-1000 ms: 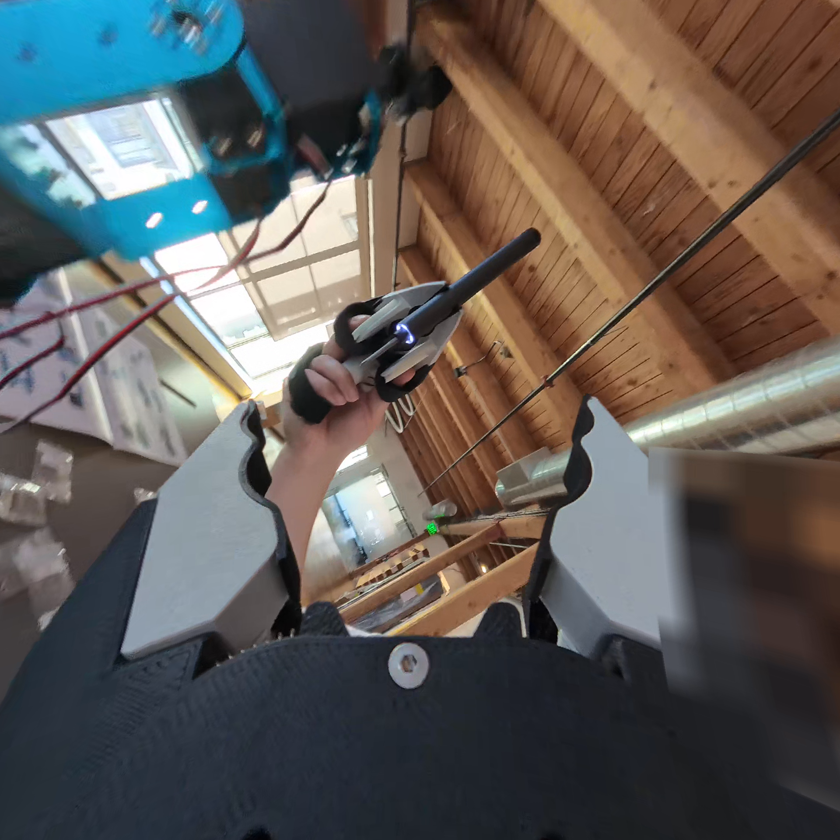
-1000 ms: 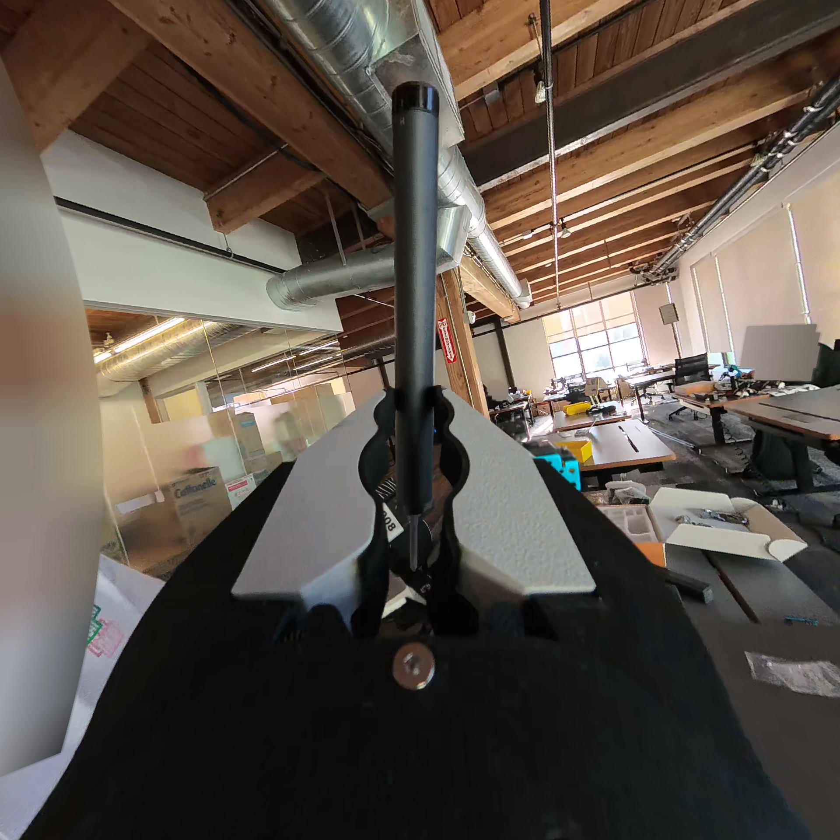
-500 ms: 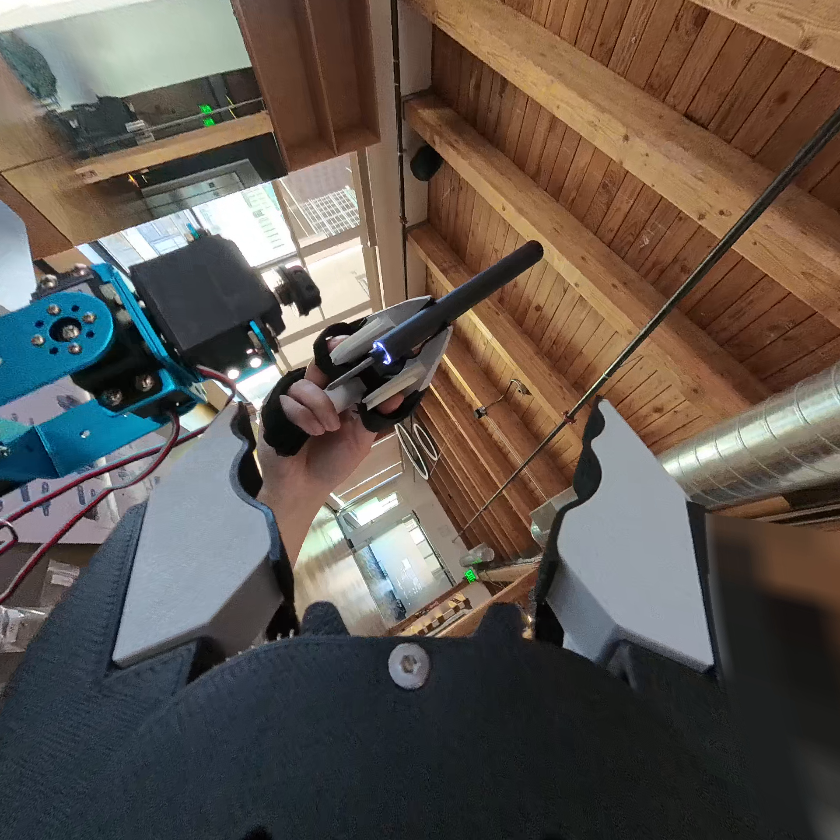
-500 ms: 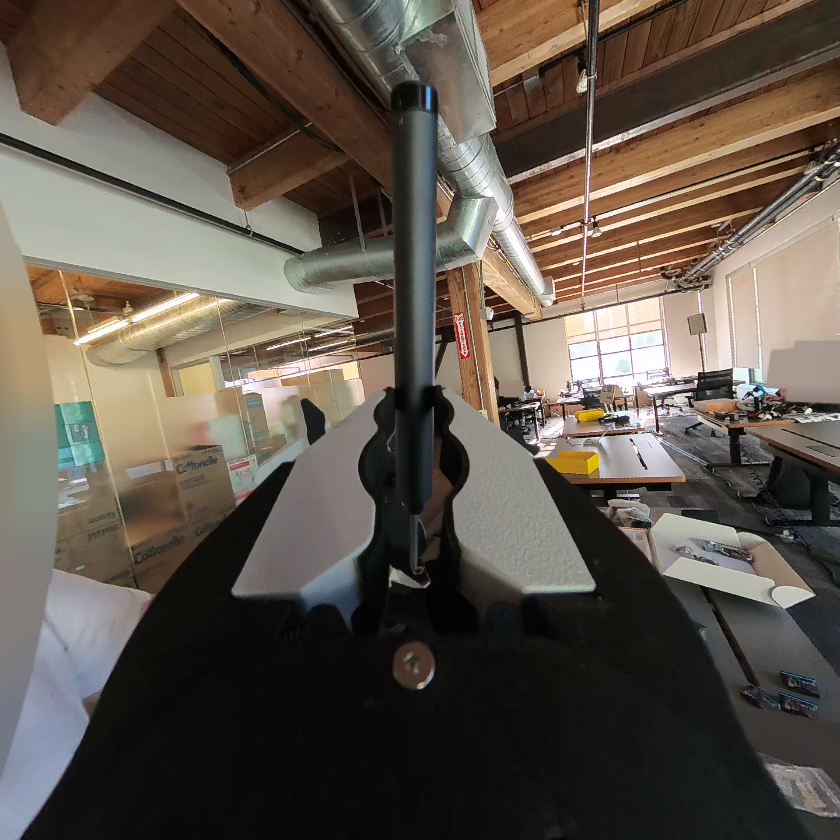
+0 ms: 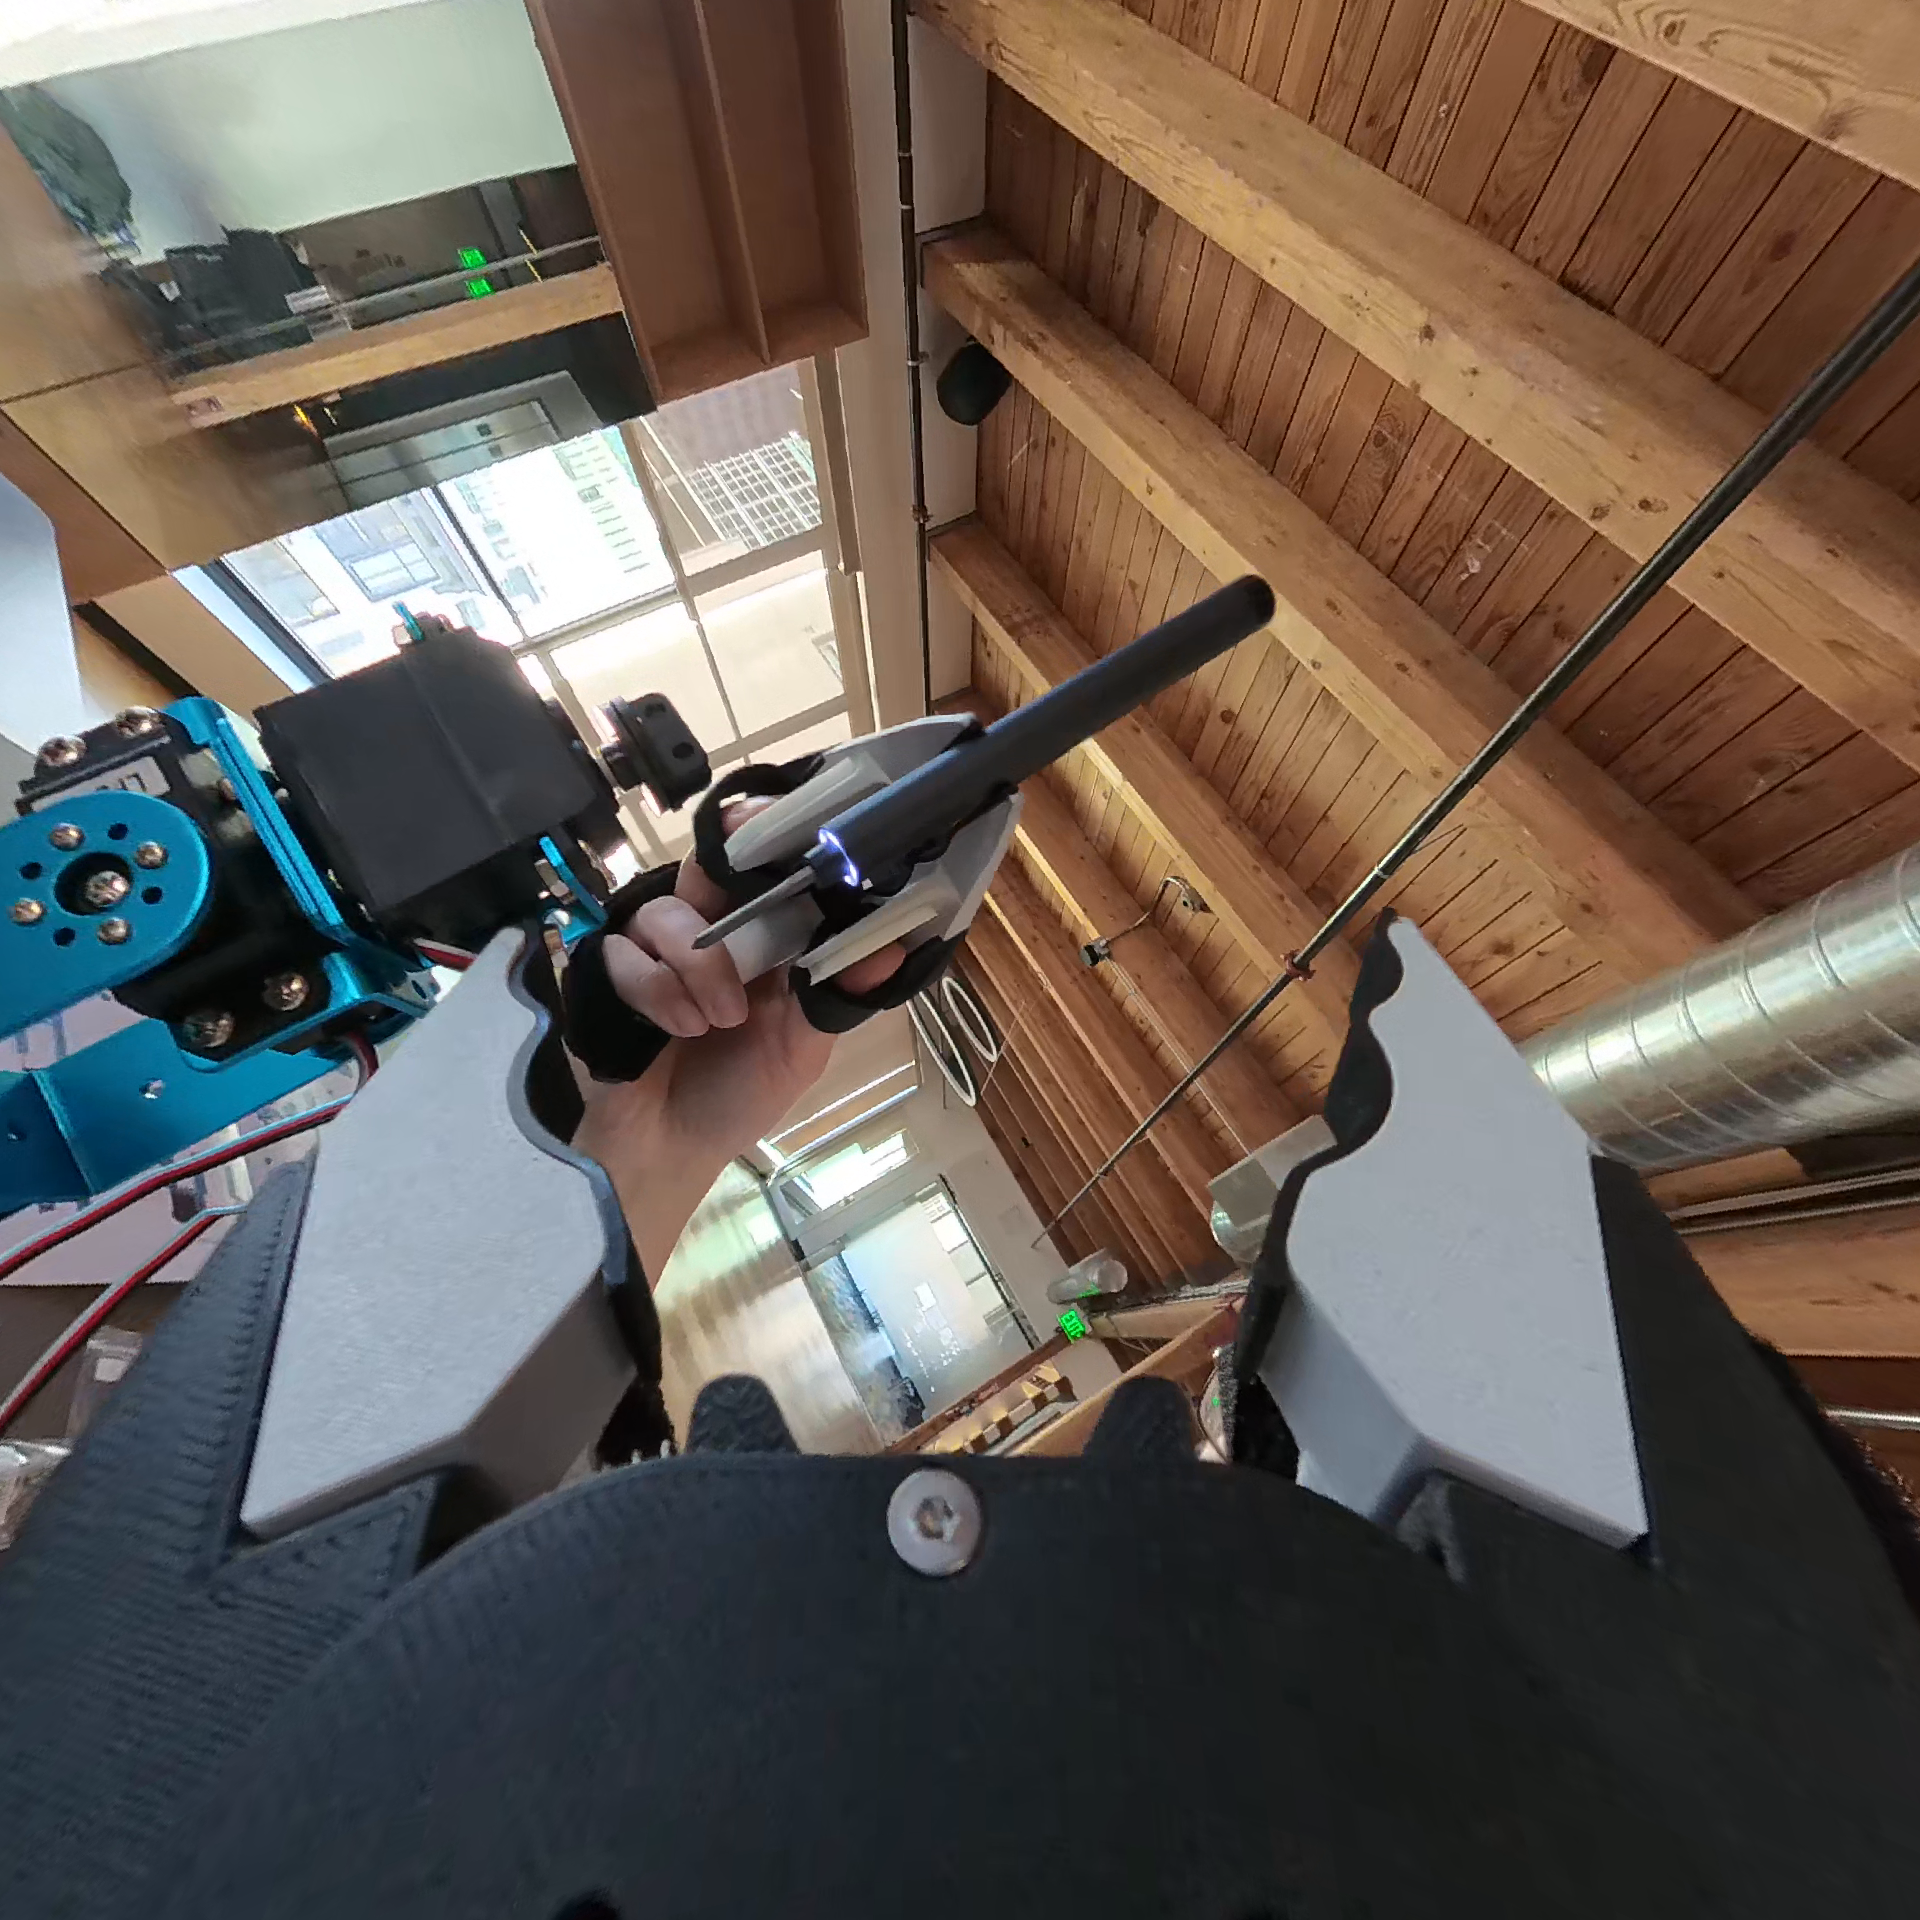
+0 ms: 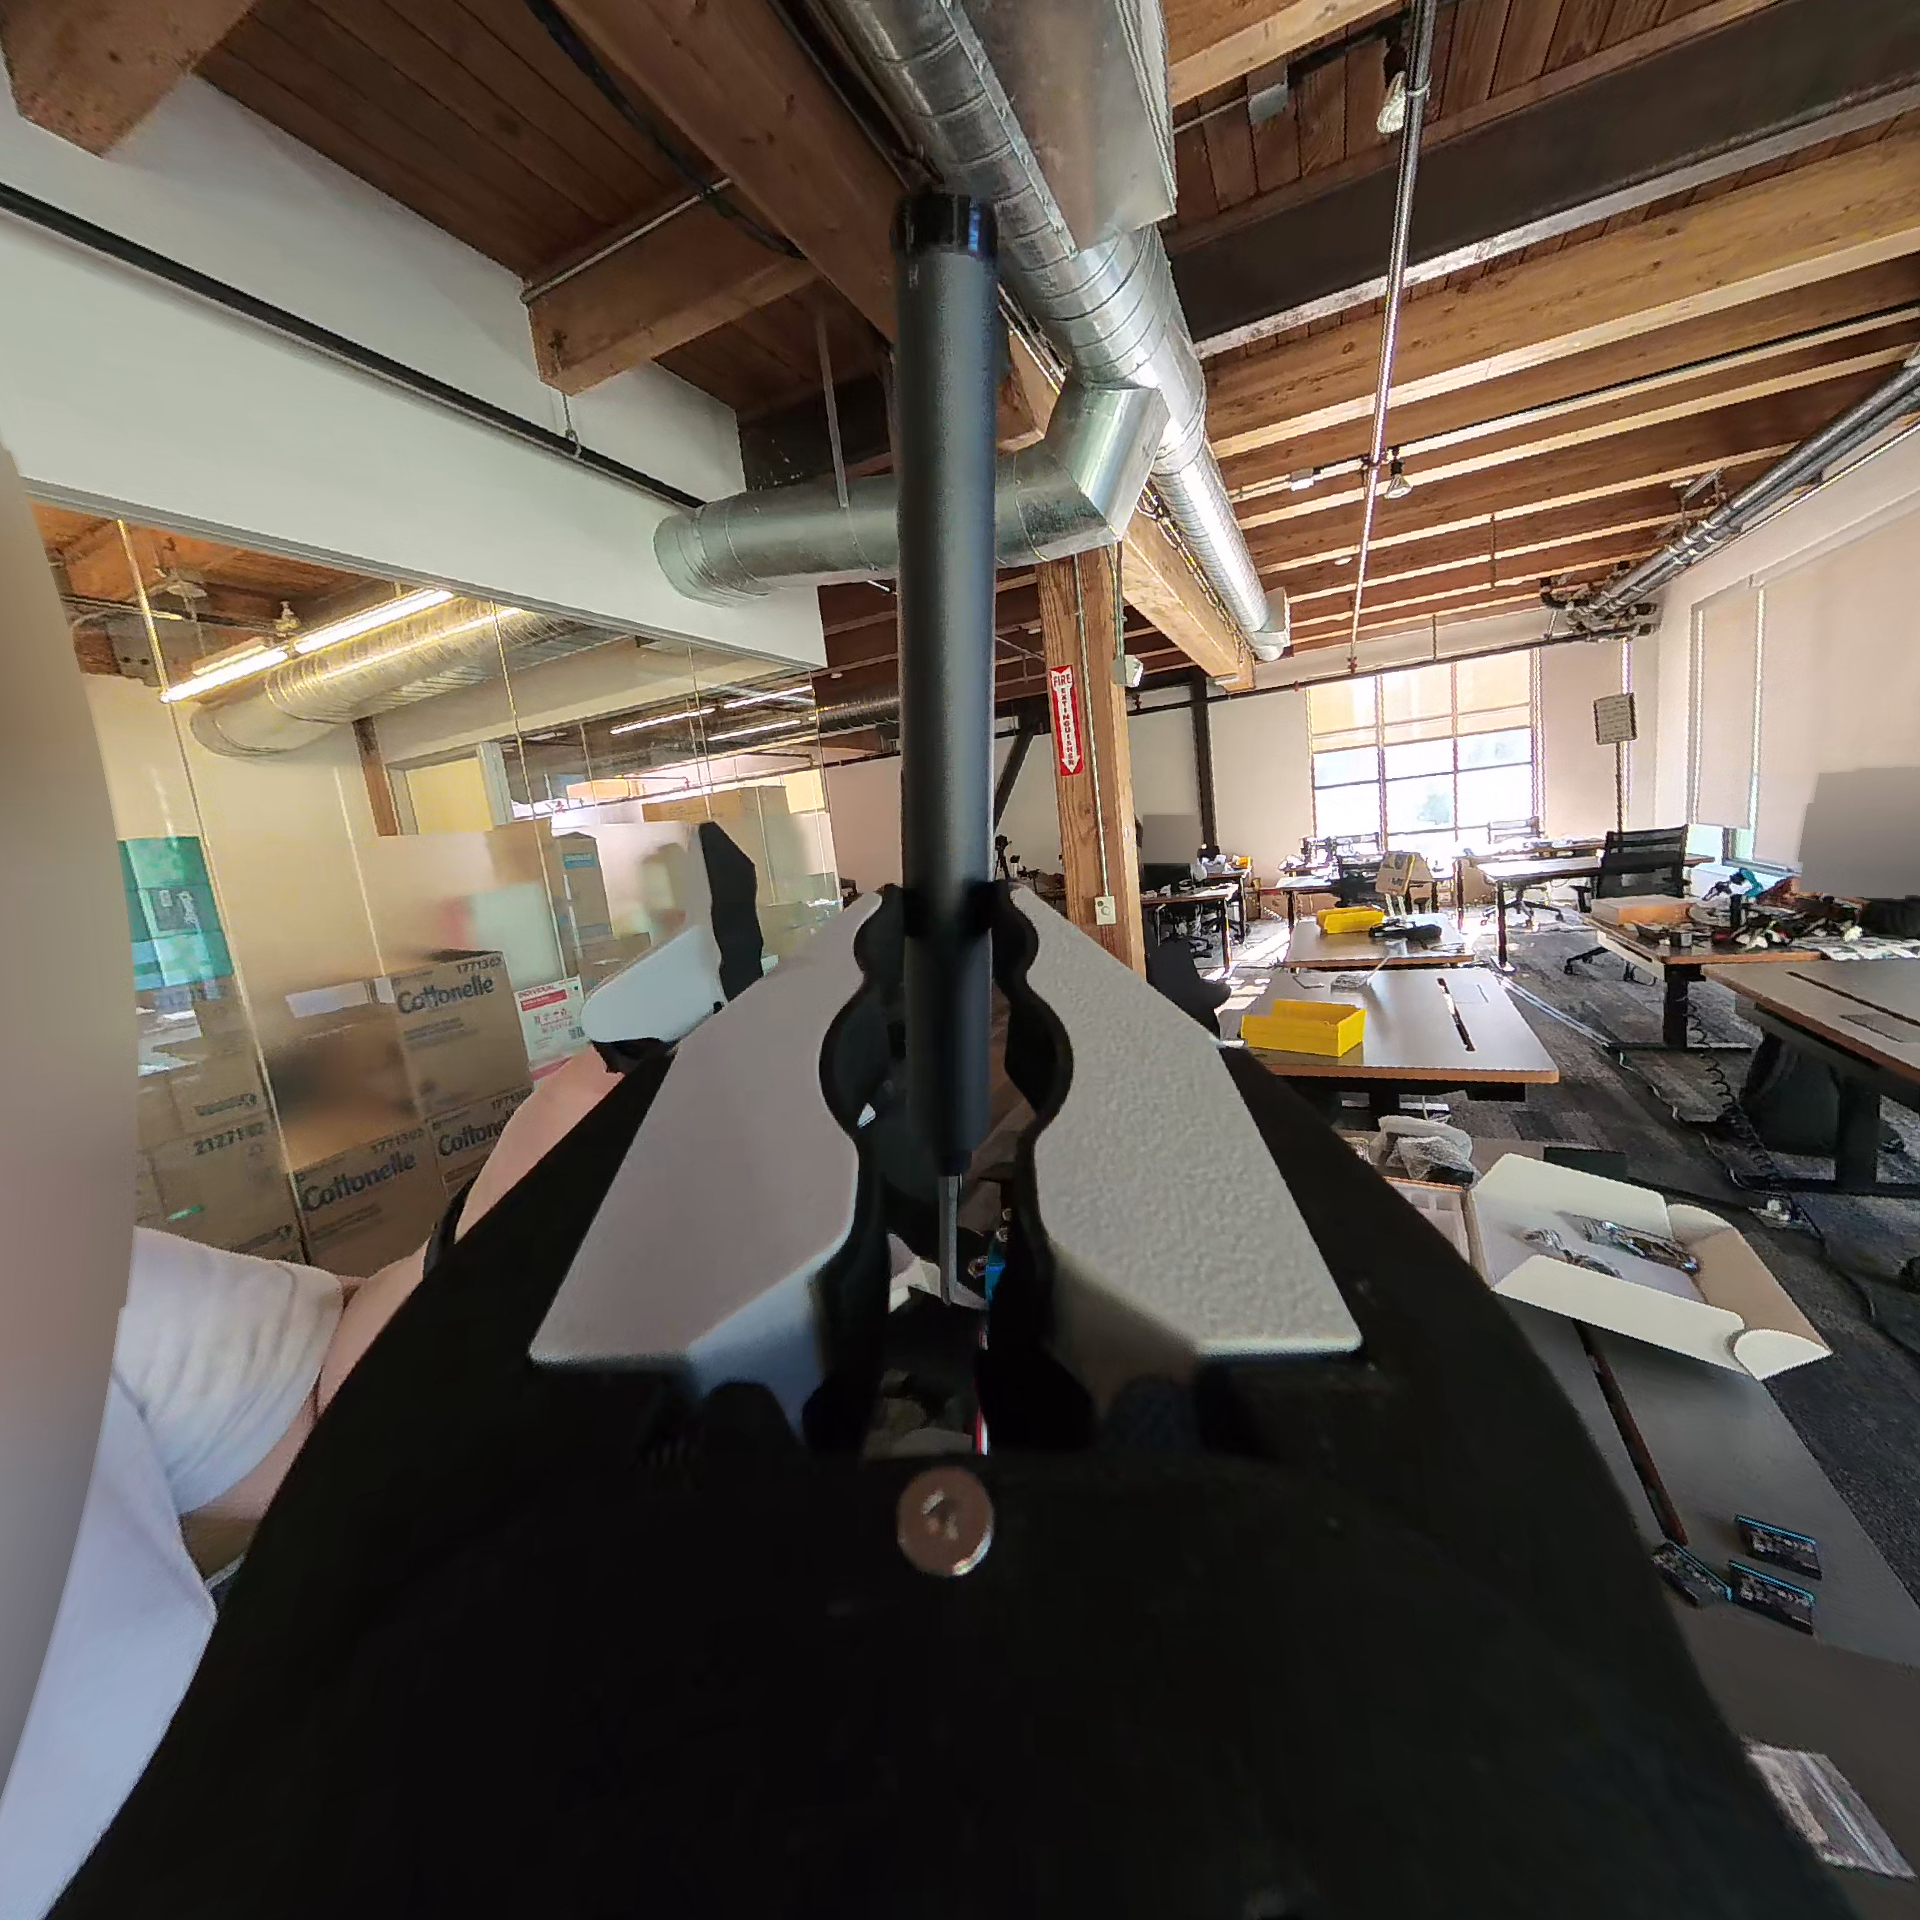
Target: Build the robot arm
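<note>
Left wrist view: the left gripper (image 5: 945, 1101) points up toward a wooden plank ceiling (image 5: 1403, 520); its jaws are spread wide with nothing between them. Beyond them a person's hand (image 5: 717, 997) holds the right gripper (image 5: 883, 821), which clamps a dark electric screwdriver (image 5: 1039, 727) with a lit ring at its bit end. The bit points toward a blue servo bracket assembly (image 5: 135, 914) with a black servo (image 5: 416, 769) and red wires, just beside the hand.

Right wrist view: the right gripper (image 6: 940, 914) has its jaws clenched on the electric screwdriver (image 6: 943, 623), which stands upright with the bit pointing down toward the camera. To the right, a white open box (image 6: 1621, 1278) lies on a grey desk (image 6: 1745, 1475), with small blue-edged modules (image 6: 1756, 1569) near the desk's near edge. A yellow bin (image 6: 1304, 1023) sits on a farther desk.
</note>
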